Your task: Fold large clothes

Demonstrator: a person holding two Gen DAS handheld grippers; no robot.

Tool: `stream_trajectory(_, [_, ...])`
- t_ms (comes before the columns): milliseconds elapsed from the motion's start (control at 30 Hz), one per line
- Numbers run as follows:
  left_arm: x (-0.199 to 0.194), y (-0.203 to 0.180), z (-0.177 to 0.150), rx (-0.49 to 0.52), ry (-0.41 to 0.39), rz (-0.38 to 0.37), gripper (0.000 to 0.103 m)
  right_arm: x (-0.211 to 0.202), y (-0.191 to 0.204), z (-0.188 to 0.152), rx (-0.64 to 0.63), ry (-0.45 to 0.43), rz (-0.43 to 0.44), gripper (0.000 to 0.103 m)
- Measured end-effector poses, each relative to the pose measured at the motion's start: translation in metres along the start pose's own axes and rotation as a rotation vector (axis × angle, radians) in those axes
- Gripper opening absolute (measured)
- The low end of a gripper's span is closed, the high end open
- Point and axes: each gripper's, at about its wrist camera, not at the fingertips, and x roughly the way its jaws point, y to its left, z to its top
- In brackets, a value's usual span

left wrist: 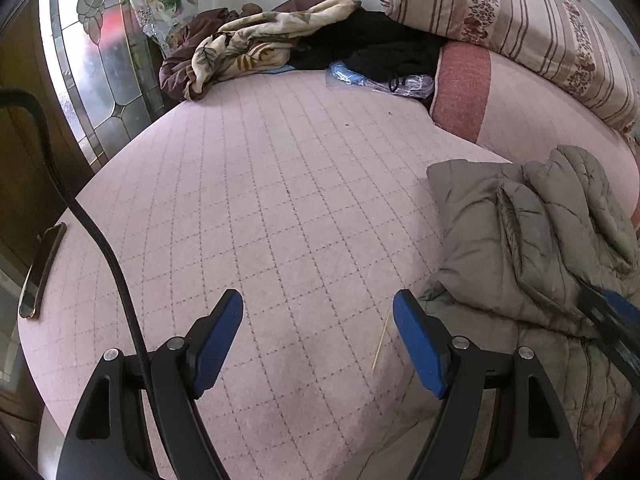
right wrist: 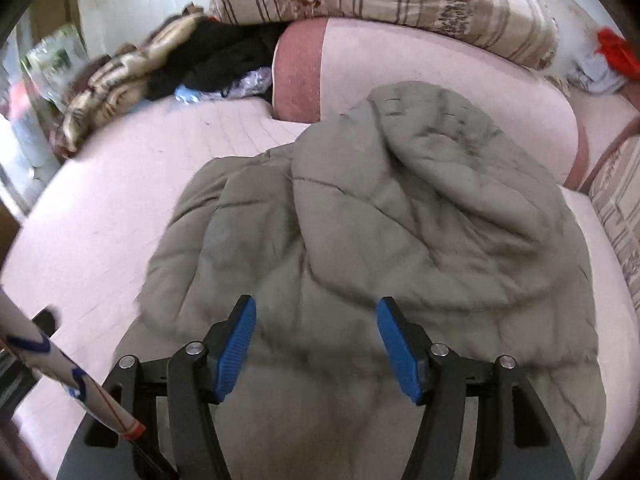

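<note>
A heap of crumpled bedding (left wrist: pixel 256 46), brown and cream with a leaf print, sits at the far end of the pink quilted bed (left wrist: pixel 280 200), with a black garment (left wrist: pixel 376 46) and a clear plastic bag (left wrist: pixel 380 80) just beside it. A striped pillow (left wrist: pixel 520 28) lies over a pink bolster (left wrist: pixel 464 88) along the far right. A phone (left wrist: pixel 42 268) rests near the bed's left edge, a black cable (left wrist: pixel 80 208) trails across that side, and a thin pale stick (left wrist: pixel 382 338) lies on the cover near the coat's edge.

The grey padded coat (right wrist: pixel 380 220) lies bunched on the right part of the bed, its folded bulk running from the near edge away toward the bolster, one rounded puffy end pointing at the bolster.

The left gripper (left wrist: pixel 318 336) hangs tilted down over bare cover just left of the coat, blue pads wide apart with nothing between them. The right gripper (right wrist: pixel 316 340) tips down over the coat's near part, its pads also spread apart; whether they touch the fabric I cannot tell. A white patterned sleeve (right wrist: pixel 60 368) shows at its lower left.
</note>
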Motion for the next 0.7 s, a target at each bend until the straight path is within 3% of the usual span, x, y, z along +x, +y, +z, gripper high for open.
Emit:
stream_trajectory(233, [-0.009, -0.019, -0.018, 0.086, -0.005, -0.015, 0.077, -0.081, -0.073, -0.093, 0.111, 0.021, 0.031, 0.070])
stream_trajectory(500, [-0.044, -0.035, -0.058, 0.132, -0.061, -0.049, 0.077, -0.179, -0.190, -0.210, 0.276, 0.025, -0.102, 0.072])
stream_trajectory(600, [-0.062, -0.043, -0.075, 0.159, -0.110, -0.034, 0.077, -0.205, -0.233, -0.228, 0.311, 0.011, -0.149, 0.075])
stream_trajectory(700, [-0.079, -0.043, -0.088, 0.154, -0.097, -0.063, 0.077, -0.217, -0.273, -0.230, 0.346, 0.009, -0.194, 0.075])
